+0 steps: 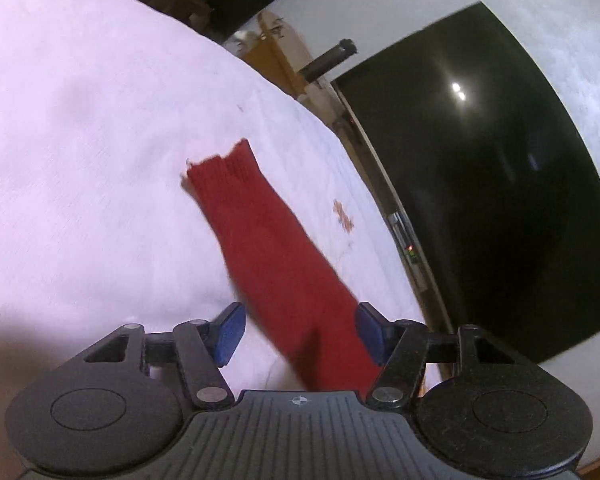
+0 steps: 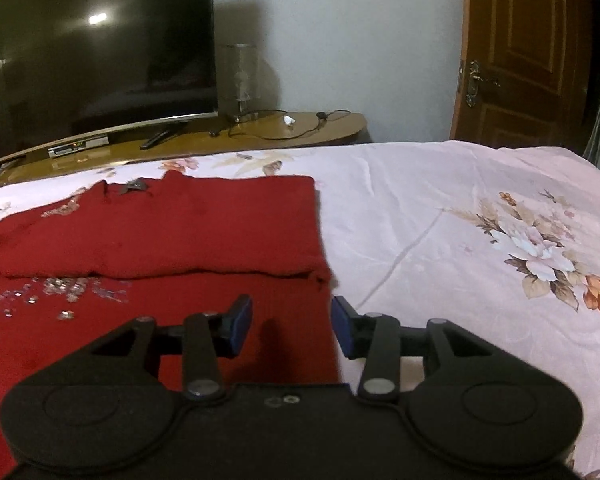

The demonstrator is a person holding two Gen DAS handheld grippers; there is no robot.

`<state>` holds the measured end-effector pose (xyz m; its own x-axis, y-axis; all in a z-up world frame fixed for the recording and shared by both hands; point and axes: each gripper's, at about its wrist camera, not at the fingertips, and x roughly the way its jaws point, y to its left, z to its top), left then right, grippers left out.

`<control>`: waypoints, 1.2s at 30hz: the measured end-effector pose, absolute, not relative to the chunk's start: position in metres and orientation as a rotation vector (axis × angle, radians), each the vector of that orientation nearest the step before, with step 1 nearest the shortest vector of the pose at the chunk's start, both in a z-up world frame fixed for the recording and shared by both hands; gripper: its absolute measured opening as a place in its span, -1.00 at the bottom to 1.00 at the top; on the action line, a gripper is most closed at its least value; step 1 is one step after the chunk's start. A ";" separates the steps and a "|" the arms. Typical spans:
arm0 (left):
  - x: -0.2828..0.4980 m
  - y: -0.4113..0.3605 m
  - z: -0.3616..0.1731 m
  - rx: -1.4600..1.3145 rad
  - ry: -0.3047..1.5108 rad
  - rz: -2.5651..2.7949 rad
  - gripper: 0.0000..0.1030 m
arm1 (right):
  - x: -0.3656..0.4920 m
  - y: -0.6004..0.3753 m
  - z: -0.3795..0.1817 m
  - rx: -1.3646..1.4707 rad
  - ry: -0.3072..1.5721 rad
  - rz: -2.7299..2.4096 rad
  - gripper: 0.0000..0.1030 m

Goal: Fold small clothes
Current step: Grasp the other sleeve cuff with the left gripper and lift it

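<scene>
A small red knitted sweater lies on the bed. In the left wrist view its sleeve (image 1: 268,240) stretches away with the ribbed cuff at the far end. My left gripper (image 1: 296,330) is open, its blue pads either side of the sleeve near its base. In the right wrist view the red sweater (image 2: 160,232) lies flat with one part folded over the body, sequins showing at the left. My right gripper (image 2: 292,326) is open just above the sweater's right edge, holding nothing.
The bed sheet (image 2: 460,208) is pale pink with flower prints. Beyond the bed stands a wooden TV stand (image 2: 260,136) with a dark television (image 2: 92,52), cables and a glass lamp (image 2: 238,76). A wooden door (image 2: 528,48) is at the right.
</scene>
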<state>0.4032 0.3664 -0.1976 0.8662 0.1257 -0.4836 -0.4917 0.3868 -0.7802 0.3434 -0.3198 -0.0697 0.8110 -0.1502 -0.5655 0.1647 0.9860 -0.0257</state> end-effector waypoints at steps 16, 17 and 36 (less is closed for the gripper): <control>0.480 0.356 -0.131 -0.879 0.376 0.308 -0.91 | 0.331 -0.320 -0.060 0.065 0.566 -0.194 -0.16; 0.490 0.338 -0.119 -0.854 0.362 0.246 -0.91 | 0.331 -0.323 -0.060 0.074 0.565 -0.197 -0.16; 0.605 -0.107 -0.128 -0.287 0.676 -0.412 -0.91 | 0.330 -0.400 -0.051 0.185 0.522 -0.221 -0.15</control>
